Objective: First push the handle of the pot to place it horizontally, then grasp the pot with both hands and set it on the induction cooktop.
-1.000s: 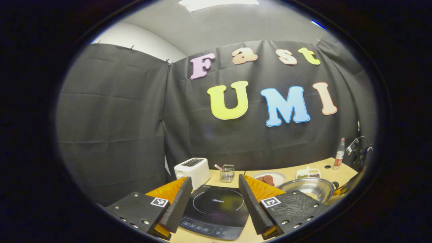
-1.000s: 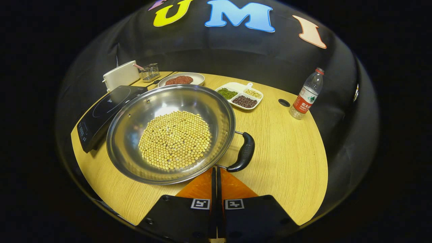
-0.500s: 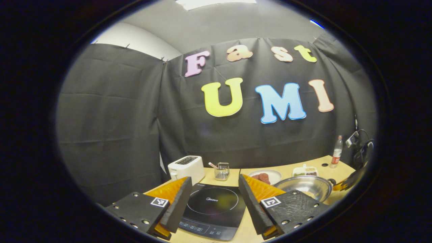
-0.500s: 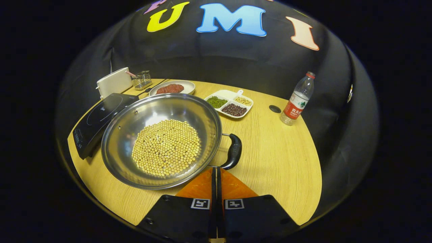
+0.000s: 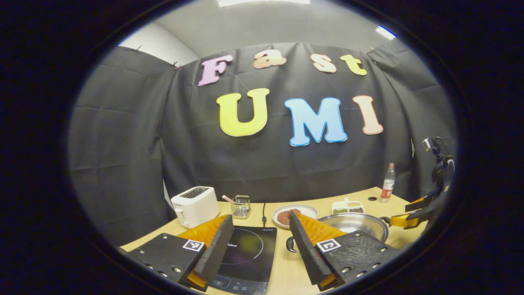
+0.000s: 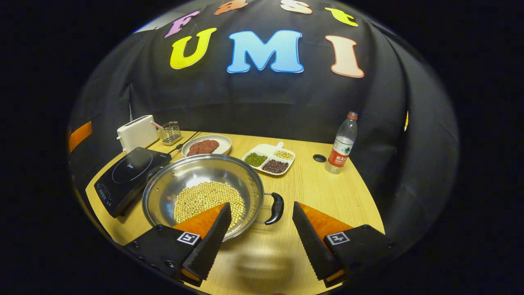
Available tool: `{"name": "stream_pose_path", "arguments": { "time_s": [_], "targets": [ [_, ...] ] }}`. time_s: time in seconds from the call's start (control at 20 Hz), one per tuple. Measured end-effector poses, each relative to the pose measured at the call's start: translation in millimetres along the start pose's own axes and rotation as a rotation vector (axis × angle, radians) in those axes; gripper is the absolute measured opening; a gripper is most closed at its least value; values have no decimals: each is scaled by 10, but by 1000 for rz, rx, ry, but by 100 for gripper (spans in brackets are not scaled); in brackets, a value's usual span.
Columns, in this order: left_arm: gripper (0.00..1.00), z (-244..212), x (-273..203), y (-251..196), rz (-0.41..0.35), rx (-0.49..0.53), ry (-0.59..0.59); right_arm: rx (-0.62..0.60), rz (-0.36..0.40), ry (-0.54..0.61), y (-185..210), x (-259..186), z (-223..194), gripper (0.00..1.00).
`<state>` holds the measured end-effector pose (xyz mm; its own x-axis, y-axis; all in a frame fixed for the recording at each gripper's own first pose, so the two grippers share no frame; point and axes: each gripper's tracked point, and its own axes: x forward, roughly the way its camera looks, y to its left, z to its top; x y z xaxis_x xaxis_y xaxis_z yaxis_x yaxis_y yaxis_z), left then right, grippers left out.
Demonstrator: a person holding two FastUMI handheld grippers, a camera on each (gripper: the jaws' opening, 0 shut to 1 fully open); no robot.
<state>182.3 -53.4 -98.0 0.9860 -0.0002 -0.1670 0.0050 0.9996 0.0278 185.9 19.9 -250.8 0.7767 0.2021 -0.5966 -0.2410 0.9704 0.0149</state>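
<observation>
A: Where is the pot (image 6: 203,192) located?

B: It is seated on the table (image 6: 348,196), just beside the induction cooktop (image 6: 130,174), and is loaded with yellow beans (image 6: 206,198). Its right handle (image 6: 275,208) is seen at the side nearest the right gripper (image 6: 258,235).

A: How are the tongs set?

B: Both are spread. The right gripper is held low in front of the pot, with nothing pinched. The left gripper (image 5: 258,246) is held over the gap between cooktop and pot, also with nothing between its fingers.

A: What is completed?

B: The handles appear to be lined up horizontally, though the far handle (image 5: 290,244) is poorly shown. The two-handed grasp and the transfer onto the cooktop are judged outstanding.
</observation>
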Motion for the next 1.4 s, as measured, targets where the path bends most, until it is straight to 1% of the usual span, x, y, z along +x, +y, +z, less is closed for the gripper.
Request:
{"name": "stream_pose_path", "arguments": {
  "time_s": [0.15, 0.4, 0.55, 0.75, 0.8, 0.9, 1.0, 1.05, 1.1, 1.15, 1.2, 1.3, 1.35, 1.4],
  "targets": [
    [82, -58, 196, -102, -33, -9, 13, -1, -18, -39, -1, -12, 71, 97],
    [82, -167, 555, -301, -93, -11, 37, 30, -45, -41, -58, 68, 83, 98],
    [84, -343, 748, -413, -130, -21, 77, 44, -56, -39, -86, 140, 72, 97],
    [84, -621, 946, -582, -171, -25, 140, 48, -62, -31, -101, 251, 49, 97],
    [82, -691, 991, -616, -179, -20, 155, 49, -62, -28, -99, 283, 44, 97],
    [82, -845, 1066, -689, -196, -18, 187, 58, -60, -17, -98, 350, 14, 98],
    [82, -978, 1155, -762, -210, -22, 219, 74, -58, -6, -94, 431, -7, 97],
    [84, -1061, 1202, -792, -214, -23, 232, 81, -57, -1, -94, 470, -29, 98],
    [84, -1143, 1226, -827, -218, -25, 247, 85, -57, 6, -96, 501, -46, 98],
    [82, -1200, 1257, -849, -221, -27, 262, 90, -57, 13, -98, 533, -69, 98],
    [84, -1251, 1291, -859, -223, -28, 276, 95, -55, 19, -98, 559, -85, 98],
    [84, -1372, 1347, -879, -223, -27, 302, 105, -56, 37, -104, 625, -138, 98],
    [82, -1420, 1376, -884, -223, -25, 314, 111, -56, 44, -110, 645, -164, 98],
    [84, -1467, 1390, -886, -223, -23, 326, 118, -55, 51, -109, 668, -185, 98]
  ]
}}
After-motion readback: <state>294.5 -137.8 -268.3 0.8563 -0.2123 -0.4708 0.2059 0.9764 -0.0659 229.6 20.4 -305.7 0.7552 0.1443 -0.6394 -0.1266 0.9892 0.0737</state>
